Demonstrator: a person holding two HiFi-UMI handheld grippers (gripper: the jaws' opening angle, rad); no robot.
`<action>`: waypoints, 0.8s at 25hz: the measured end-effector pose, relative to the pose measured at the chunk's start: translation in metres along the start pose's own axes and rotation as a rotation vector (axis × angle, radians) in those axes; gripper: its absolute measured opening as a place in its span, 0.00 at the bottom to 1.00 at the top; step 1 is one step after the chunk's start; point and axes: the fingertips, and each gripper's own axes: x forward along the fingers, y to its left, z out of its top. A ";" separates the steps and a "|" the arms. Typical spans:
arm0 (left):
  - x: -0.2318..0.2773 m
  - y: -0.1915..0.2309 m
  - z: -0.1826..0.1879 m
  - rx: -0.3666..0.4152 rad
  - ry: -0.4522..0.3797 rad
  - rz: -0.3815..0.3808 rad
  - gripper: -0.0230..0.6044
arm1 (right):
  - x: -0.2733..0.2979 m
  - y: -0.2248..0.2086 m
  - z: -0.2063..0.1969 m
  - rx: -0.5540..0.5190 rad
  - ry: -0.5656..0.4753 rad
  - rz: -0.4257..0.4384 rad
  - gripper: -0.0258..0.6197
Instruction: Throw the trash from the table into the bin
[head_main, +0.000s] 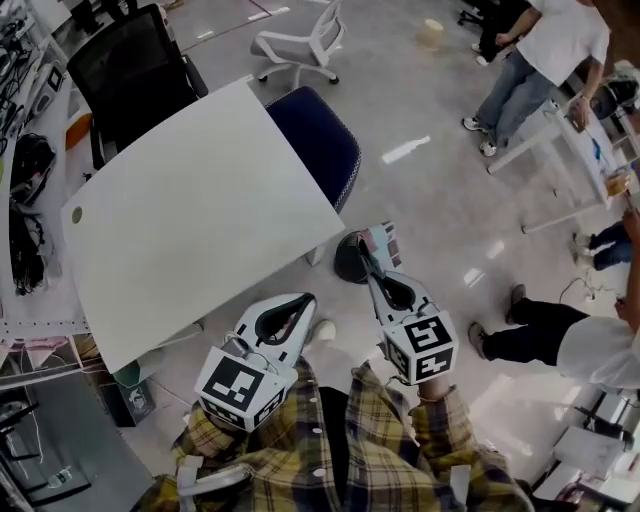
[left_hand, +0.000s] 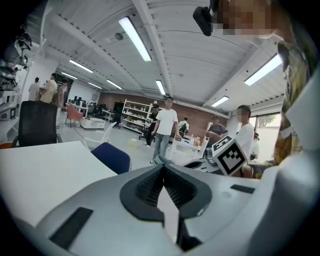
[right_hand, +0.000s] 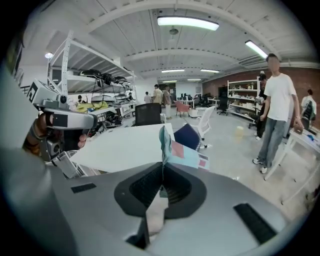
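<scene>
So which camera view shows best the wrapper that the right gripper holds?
The right gripper view: the blue-and-pink wrapper stands close, pinched between its jaws. The head view shows it small, from above. The left gripper view does not show it clearly.

Teal/pink wrapper upright in rt tongs

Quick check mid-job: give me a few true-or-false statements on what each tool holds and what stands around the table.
1. The right tool is clamped on a pale blue and pink wrapper. True.
2. The left tool holds a piece of trash. False: its jaws are shut with nothing between them.
3. A blue chair stands at the edge of the white table. True.
4. Nobody else is in the room. False: a person in a white shirt and jeans stands on the open floor beyond the table.
</scene>
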 end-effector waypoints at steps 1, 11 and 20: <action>0.009 -0.005 0.000 0.006 0.010 -0.018 0.05 | -0.003 -0.011 -0.006 0.018 0.005 -0.017 0.04; 0.098 -0.008 -0.002 0.012 0.095 -0.162 0.05 | 0.005 -0.084 -0.044 0.173 0.067 -0.150 0.04; 0.162 0.010 0.020 0.031 0.128 -0.254 0.05 | 0.037 -0.135 -0.038 0.230 0.109 -0.201 0.04</action>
